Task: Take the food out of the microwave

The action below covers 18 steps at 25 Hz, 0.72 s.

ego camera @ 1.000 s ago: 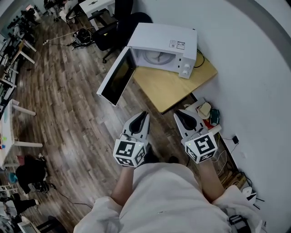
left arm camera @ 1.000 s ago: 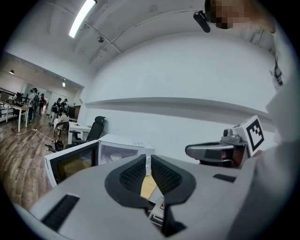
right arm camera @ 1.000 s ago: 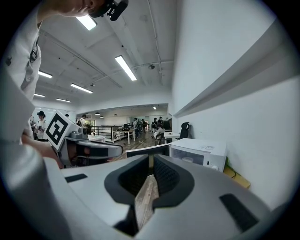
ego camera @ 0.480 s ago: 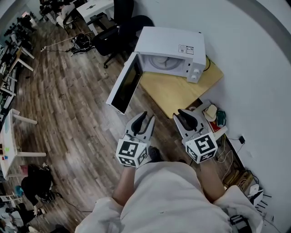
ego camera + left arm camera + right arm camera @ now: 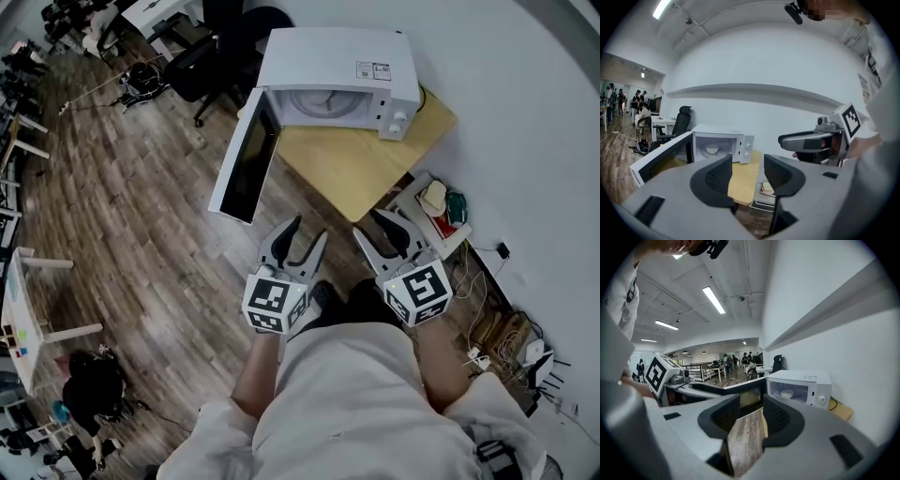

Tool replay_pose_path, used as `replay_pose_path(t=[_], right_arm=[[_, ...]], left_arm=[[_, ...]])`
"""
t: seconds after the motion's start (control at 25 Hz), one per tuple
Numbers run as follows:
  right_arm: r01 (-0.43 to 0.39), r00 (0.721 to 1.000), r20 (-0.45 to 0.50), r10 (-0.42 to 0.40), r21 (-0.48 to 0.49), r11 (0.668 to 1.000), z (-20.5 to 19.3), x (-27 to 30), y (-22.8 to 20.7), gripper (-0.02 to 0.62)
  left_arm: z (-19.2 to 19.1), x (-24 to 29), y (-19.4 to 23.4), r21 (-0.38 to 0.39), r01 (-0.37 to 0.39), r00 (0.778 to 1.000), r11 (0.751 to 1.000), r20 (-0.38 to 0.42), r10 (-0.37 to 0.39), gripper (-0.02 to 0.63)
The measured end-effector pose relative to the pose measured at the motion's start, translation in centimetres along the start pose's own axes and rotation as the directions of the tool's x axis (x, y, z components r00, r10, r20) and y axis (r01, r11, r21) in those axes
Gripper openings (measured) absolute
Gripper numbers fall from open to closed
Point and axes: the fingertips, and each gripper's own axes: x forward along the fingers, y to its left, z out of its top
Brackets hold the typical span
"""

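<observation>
The food [image 5: 711, 149], seen as a pale bowl, is found in the middle of the microwave [image 5: 328, 56] cavity, on its floor. No long axis can be made out on it, so no approach angle is imposed by its shape. The door [image 5: 242, 159] is swung wide open and juts out past the tabletop [image 5: 361, 169] edge, over the floor.

The left gripper [image 5: 307, 232] and the right gripper [image 5: 375, 225] are held side by side, well apart from the cavity and short of the tabletop. The jaws of both are opening, and nothing is seen between them.

From the left gripper the food is seen left of the jaws; from the right gripper, right of them [image 5: 787, 393]. It is therefore judged to lie ahead, between the two lines of aim, with neither gripper clearly nearer. The door is judged the thing to be cleared on the left side.
</observation>
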Motion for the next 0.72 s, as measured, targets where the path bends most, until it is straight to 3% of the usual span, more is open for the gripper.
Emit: replay_pose_path(t=[0.2,0.72], right_arm=[[0.030,0.999,-0.015,-0.029,0.039,0.999,-1.1,0.1,-1.6,0.150],[0.026,0.999,-0.027,-0.024,0.083,0.996,-1.1,3.5,-7.4,0.150]], left_arm=[[-1.5,2.5,-0.6,0.036,0.041,0.997,0.998,-0.063,-0.039,0.210],[-2.0,10.4,3.2,0.129,0.007,0.984,0.992,-0.179,0.017,0.224]])
